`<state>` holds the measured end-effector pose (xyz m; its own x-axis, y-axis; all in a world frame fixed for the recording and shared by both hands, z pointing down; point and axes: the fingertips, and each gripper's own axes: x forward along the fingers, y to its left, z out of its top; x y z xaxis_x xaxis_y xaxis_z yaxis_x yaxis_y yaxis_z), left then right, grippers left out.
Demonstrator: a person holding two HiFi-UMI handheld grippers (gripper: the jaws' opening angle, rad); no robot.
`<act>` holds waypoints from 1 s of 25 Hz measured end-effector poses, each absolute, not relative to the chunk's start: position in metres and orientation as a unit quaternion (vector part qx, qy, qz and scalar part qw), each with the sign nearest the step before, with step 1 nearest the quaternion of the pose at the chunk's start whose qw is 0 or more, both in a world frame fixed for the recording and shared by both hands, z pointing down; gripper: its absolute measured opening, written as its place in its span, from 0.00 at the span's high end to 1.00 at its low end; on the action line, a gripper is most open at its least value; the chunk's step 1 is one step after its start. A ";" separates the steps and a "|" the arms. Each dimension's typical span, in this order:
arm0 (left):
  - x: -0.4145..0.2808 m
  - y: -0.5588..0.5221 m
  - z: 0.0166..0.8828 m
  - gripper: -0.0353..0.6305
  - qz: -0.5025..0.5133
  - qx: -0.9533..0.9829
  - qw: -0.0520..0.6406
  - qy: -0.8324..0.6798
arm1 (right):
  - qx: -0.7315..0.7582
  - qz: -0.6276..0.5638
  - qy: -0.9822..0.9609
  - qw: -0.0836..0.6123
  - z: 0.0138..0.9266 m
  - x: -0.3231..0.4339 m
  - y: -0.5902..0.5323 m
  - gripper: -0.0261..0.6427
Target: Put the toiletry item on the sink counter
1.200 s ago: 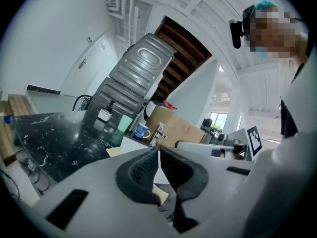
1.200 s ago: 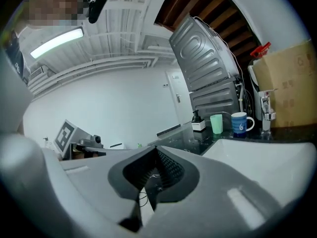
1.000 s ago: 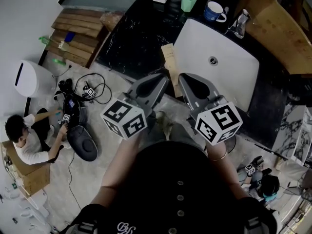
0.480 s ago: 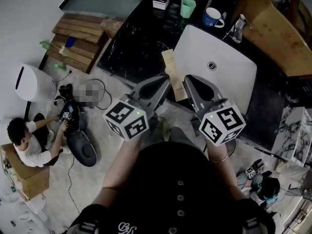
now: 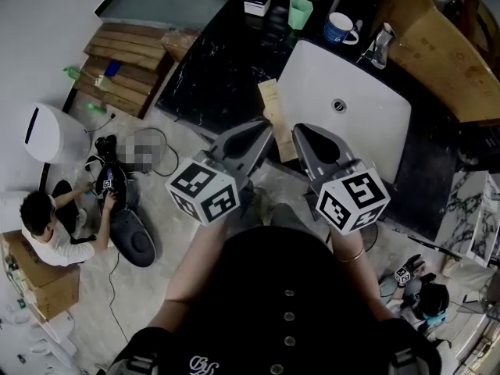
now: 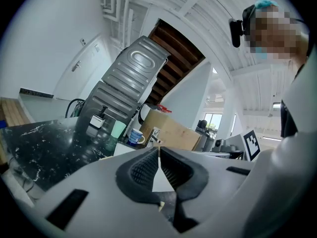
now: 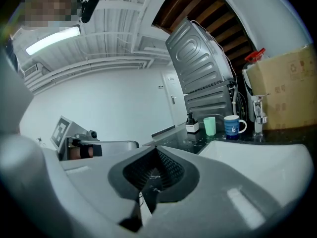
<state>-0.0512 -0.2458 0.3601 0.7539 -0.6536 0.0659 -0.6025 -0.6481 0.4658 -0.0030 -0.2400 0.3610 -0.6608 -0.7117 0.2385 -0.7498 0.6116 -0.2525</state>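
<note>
Seated person [image 5: 47, 233] slightly rightward, head view only

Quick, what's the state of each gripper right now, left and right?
Left gripper: jaws closed, nothing between them.
Right gripper: jaws closed, nothing held.

white sink [image 5: 355, 135], black marbled counter [image 5: 226, 69]
</note>
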 end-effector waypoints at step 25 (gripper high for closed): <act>-0.047 -0.246 0.367 0.92 -0.044 0.906 0.242 -0.343 | 0.402 0.162 -0.898 0.072 0.366 -0.007 -0.240 0.95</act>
